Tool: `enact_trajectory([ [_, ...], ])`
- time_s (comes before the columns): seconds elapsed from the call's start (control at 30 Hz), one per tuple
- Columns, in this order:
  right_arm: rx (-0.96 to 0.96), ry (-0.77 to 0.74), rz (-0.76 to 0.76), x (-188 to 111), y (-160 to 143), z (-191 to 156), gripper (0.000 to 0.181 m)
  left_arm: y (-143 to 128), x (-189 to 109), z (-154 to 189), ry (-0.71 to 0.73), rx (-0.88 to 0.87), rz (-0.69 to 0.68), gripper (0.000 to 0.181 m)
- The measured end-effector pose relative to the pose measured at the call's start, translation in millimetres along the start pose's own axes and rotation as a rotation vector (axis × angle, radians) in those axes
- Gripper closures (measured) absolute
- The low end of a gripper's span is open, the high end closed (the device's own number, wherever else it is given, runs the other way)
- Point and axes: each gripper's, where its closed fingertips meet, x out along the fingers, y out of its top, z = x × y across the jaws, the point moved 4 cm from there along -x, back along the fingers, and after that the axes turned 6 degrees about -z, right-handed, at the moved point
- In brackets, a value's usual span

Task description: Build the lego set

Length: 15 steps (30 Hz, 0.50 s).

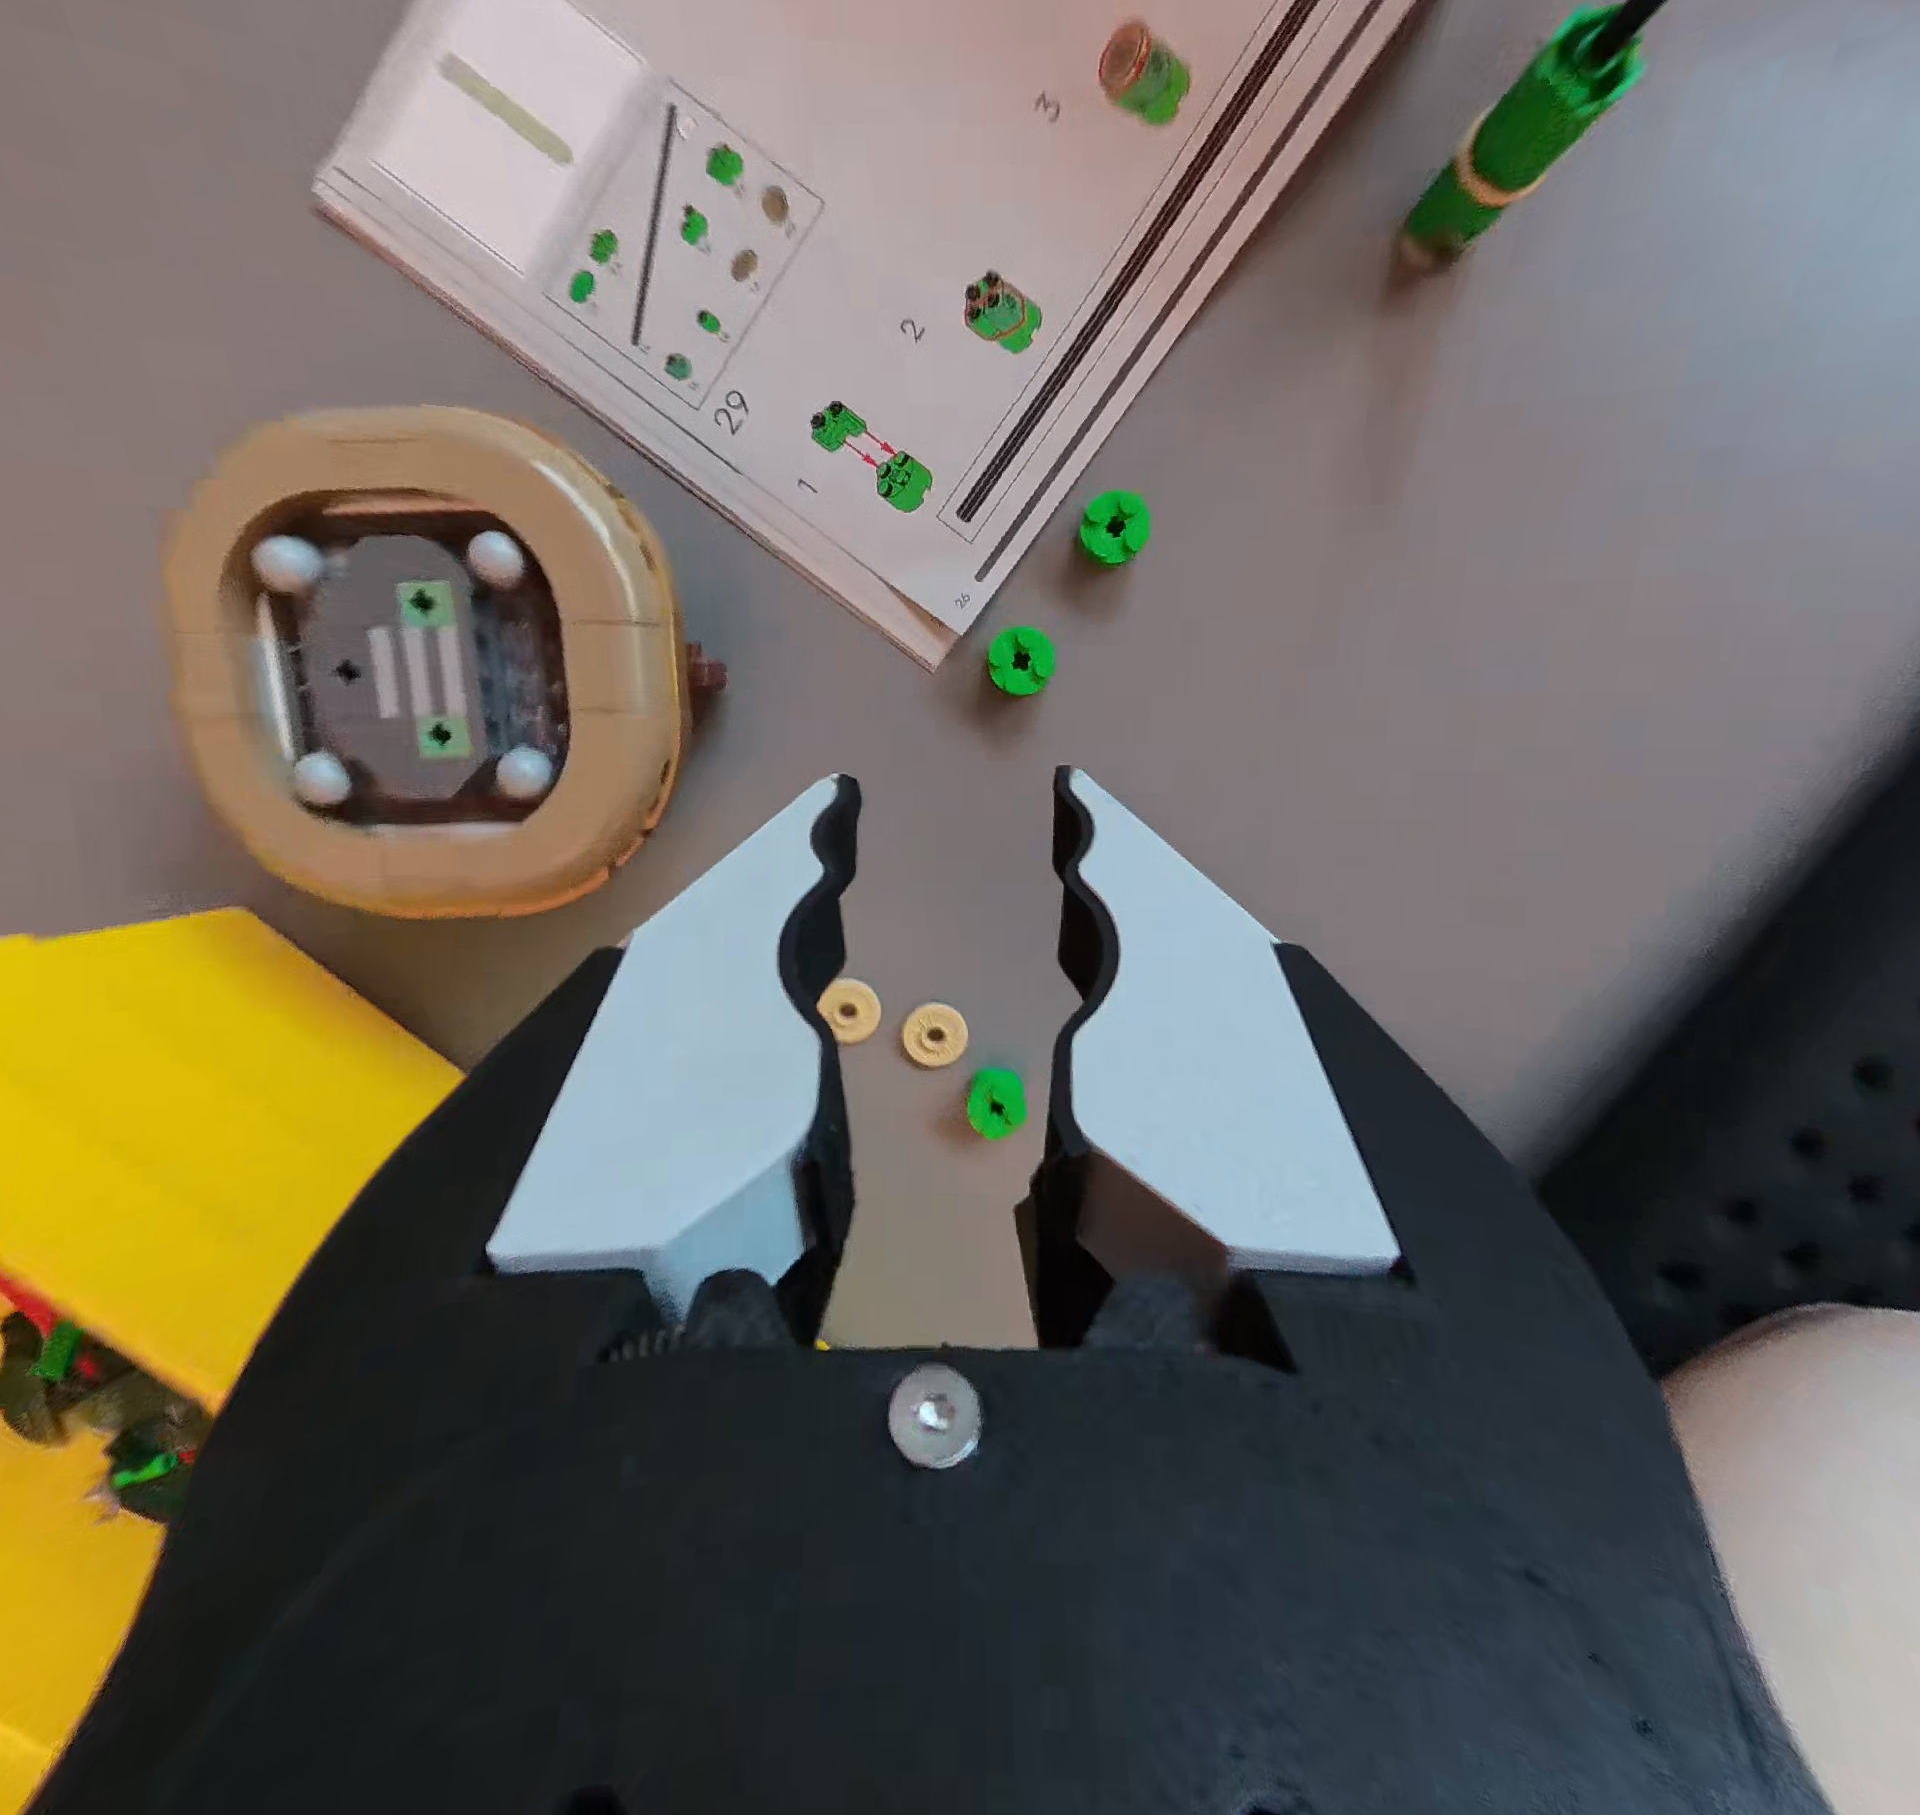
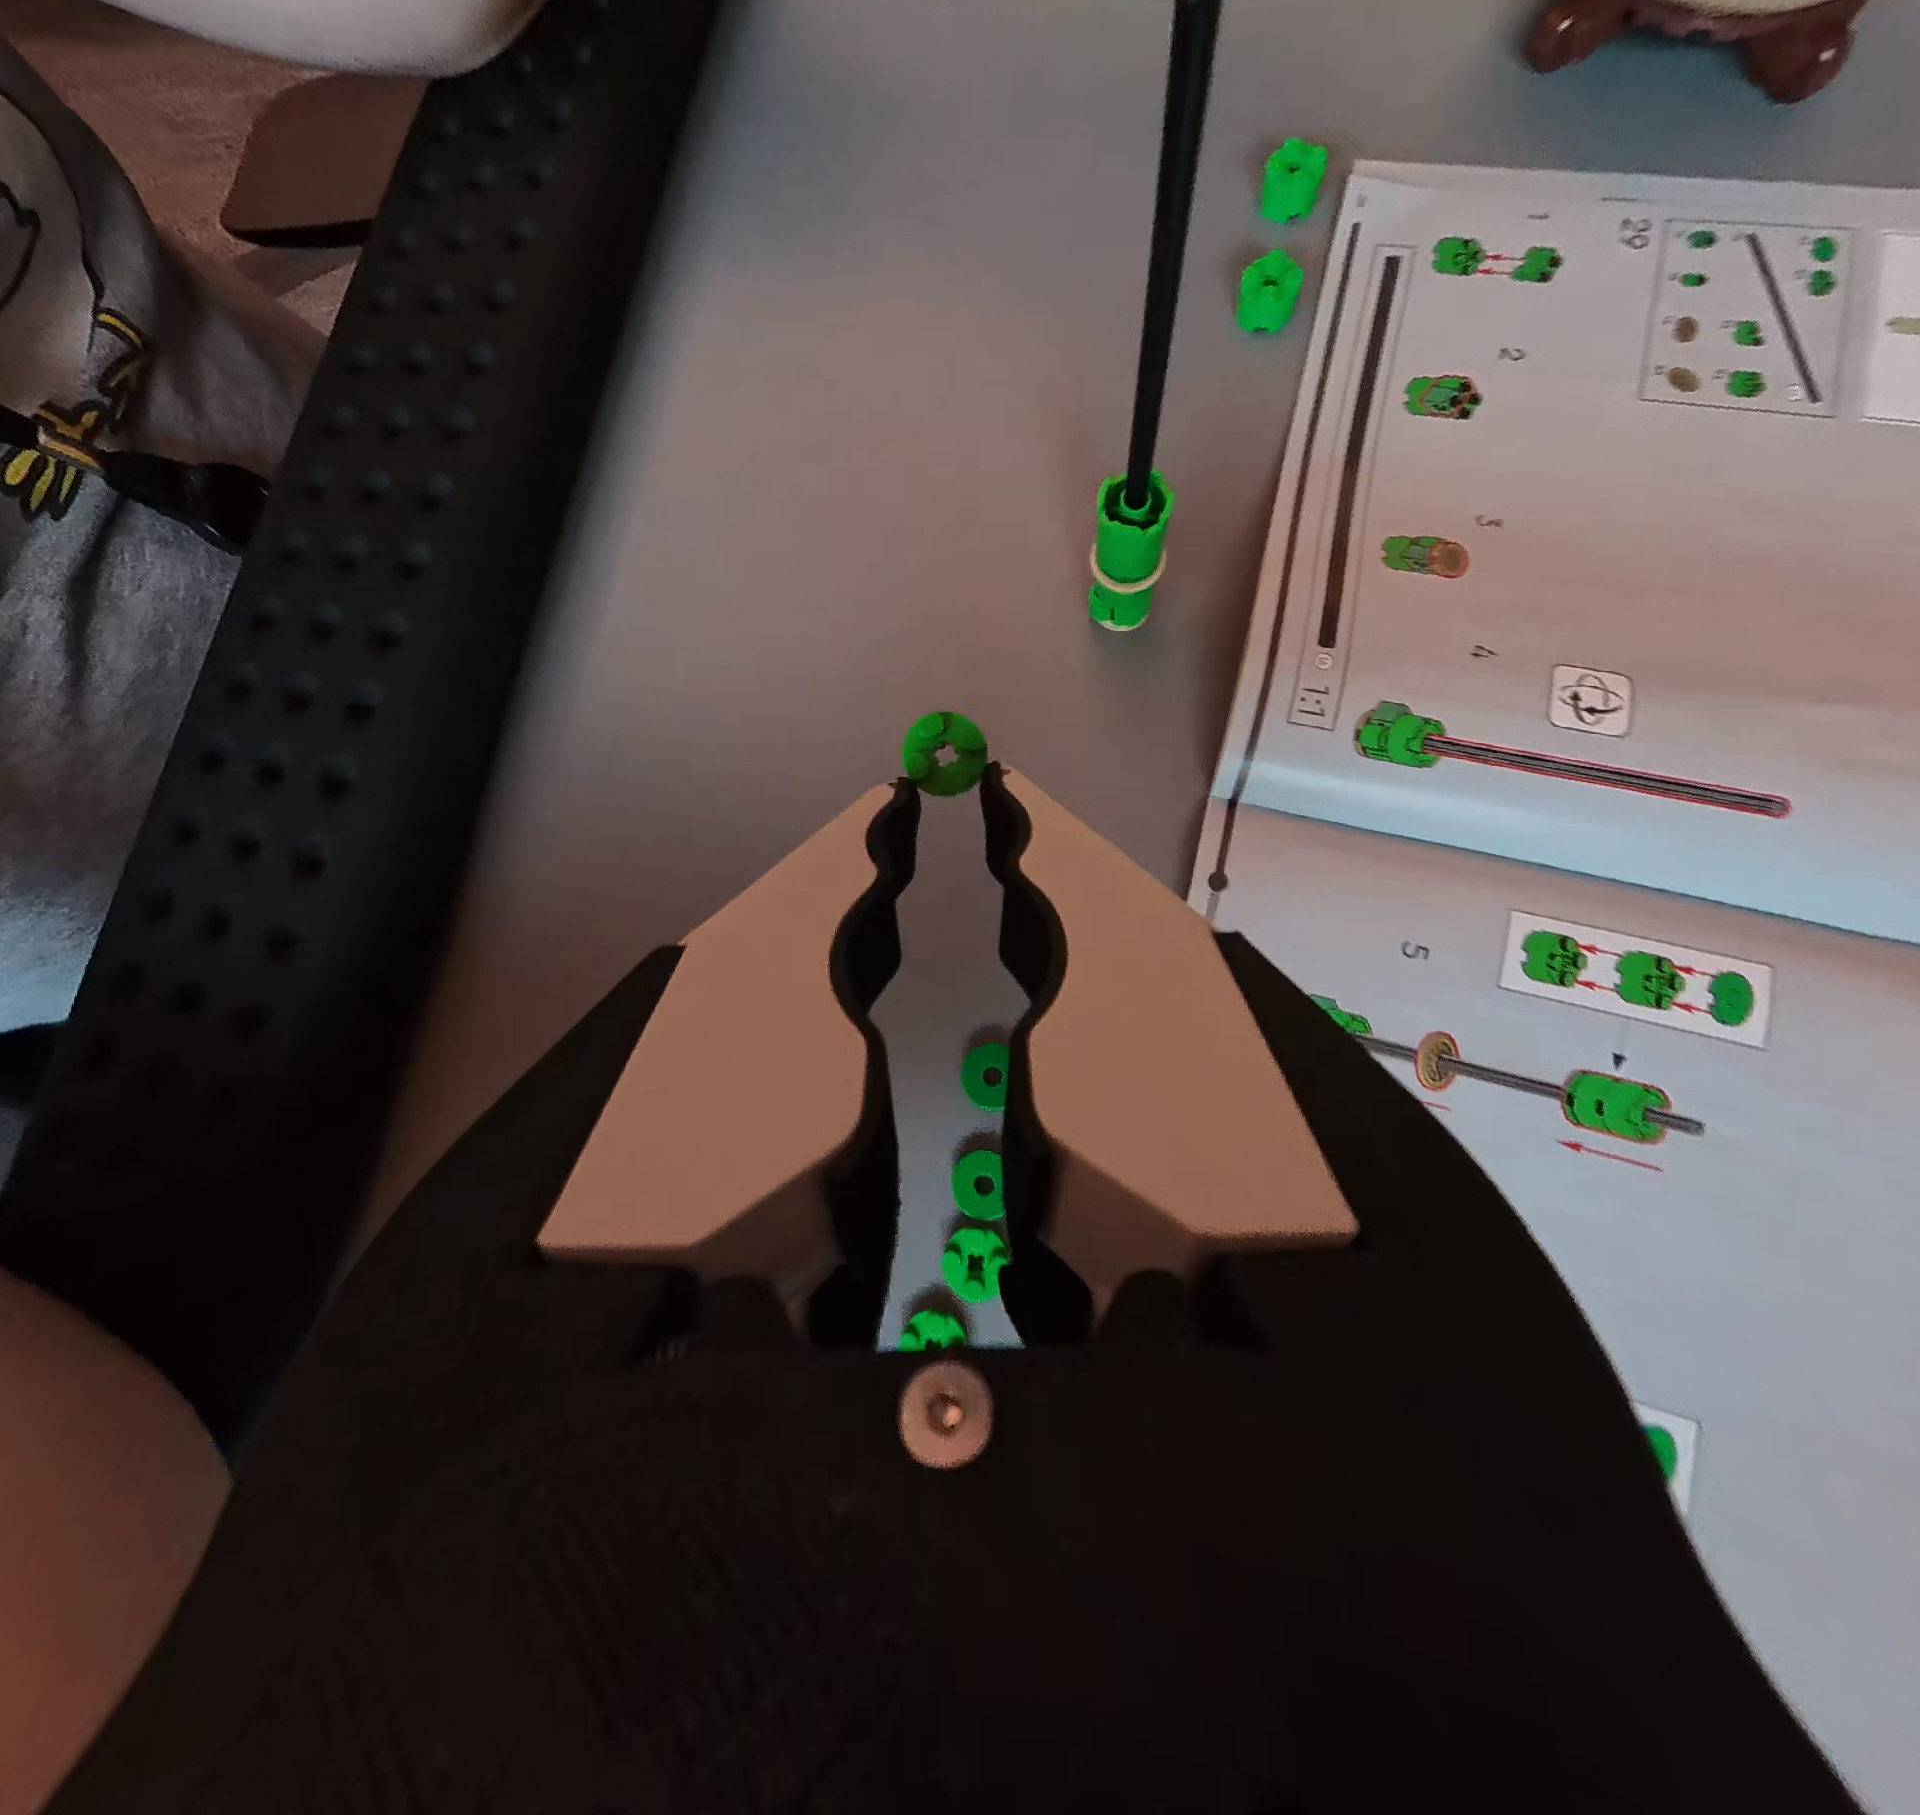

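A small round green plastic lego plate point(image 2: 943, 751) with a cross-shaped hole is pinched flat at the right gripper's point(image 2: 945, 786) tips, at twelve o'clock; the stacked green-and-tan lego cylinder on a black axle point(image 2: 1132, 550) lies toward one o'clock.

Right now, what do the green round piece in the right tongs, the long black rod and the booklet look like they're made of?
Green round piece: likely hard moulded plastic, smooth with a slight sheen, crisp studs and a cross hole.
Long black rod: probably rigid plastic too, straight and uniformly dark; metal can't be ruled out.
Booklet: printed paper, thin flat sheets with visible stacked page edges and faint glare.
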Motion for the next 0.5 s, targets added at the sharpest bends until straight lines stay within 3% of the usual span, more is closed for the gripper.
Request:
enact_trajectory([
  [0.03,0.003,-0.006,0.01,-3.3,-0.3,0.2,0.17,1.8,9.0,-1.0,0.011,0.016,-0.044,0.142],
  [0.3,0.014,-0.031,0.027,-11.7,-3.8,3.6,0.17,12.5,45.7,7.1,0.018,0.144,-0.204,0.148],
  [0.5,0.019,-0.025,-0.001,-9.5,-6.9,3.6,0.17,17.9,52.9,14.2,-0.013,0.19,-0.225,0.167],
])
